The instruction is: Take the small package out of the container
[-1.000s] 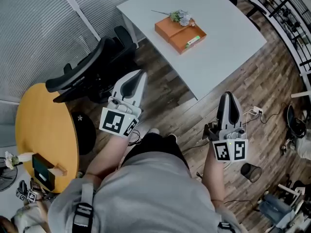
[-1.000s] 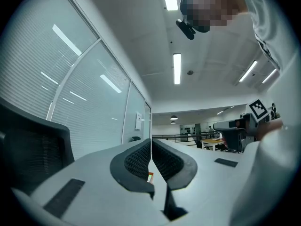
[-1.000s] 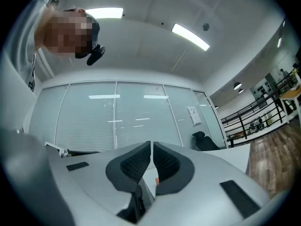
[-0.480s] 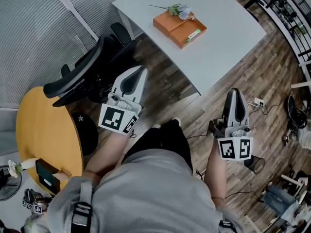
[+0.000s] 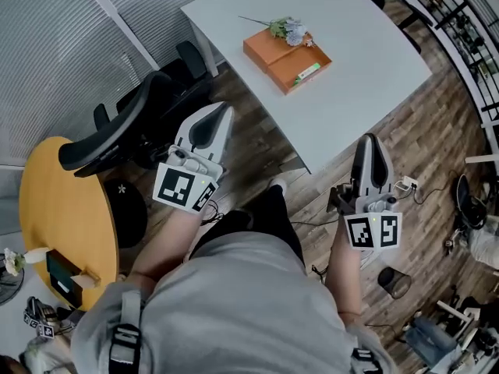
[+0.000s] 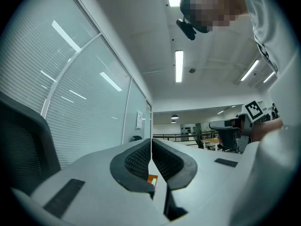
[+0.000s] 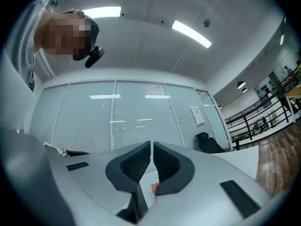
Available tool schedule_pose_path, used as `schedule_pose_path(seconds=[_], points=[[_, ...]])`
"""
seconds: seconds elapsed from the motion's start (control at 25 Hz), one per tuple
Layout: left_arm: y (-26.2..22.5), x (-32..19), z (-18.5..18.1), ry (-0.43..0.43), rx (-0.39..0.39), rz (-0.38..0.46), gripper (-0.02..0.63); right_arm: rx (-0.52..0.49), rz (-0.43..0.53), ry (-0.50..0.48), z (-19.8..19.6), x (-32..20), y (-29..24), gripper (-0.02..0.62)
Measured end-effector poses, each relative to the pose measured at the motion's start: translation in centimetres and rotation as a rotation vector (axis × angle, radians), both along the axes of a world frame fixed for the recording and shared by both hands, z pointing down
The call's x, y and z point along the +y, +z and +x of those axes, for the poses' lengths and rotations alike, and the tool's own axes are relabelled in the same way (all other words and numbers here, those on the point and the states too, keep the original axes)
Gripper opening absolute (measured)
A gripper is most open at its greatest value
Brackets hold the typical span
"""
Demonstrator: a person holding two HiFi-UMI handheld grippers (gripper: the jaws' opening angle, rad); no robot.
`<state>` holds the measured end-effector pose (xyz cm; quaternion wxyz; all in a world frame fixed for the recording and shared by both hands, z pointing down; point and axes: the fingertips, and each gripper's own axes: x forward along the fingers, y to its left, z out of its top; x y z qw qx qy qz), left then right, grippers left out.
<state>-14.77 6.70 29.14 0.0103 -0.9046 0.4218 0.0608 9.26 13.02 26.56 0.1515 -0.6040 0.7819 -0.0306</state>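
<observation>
**Person stands back from a white table, both grippers closed and empty**

Seen from the head camera looking steeply down, a person holds a gripper in each hand above a wood floor (image 5: pixel 265 142). The left gripper (image 5: pixel 221 115) points towards a white table (image 5: pixel 366 61). Its jaws are pressed together with nothing between them. The right gripper (image 5: pixel 368 143) points the same way, and its jaws are likewise together and empty.

Well ahead of both grippers, an orange container (image 5: pixel 274 51) sits on the white table. A small green and white package (image 5: pixel 307 72) lies along the container's edge on the right gripper's side (whether it rests inside or on top cannot be told). A sprig of flowers (image 5: pixel 287 29) lies across the container's far corner. Each gripper view shows only a sliver of orange past the closed jaws.

A black office chair (image 5: pixel 129 127) stands beside the left gripper, next to a round yellow table (image 5: pixel 62 216).
</observation>
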Motion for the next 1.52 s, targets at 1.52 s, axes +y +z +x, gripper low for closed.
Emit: schedule_pose_path(seconds=[1.52], points=[[0.5,-20.6,10.1,0.088,0.015,-0.007,0.026,-0.009,0.012,-0.002,6.3,-20.2,-0.4,0.054]])
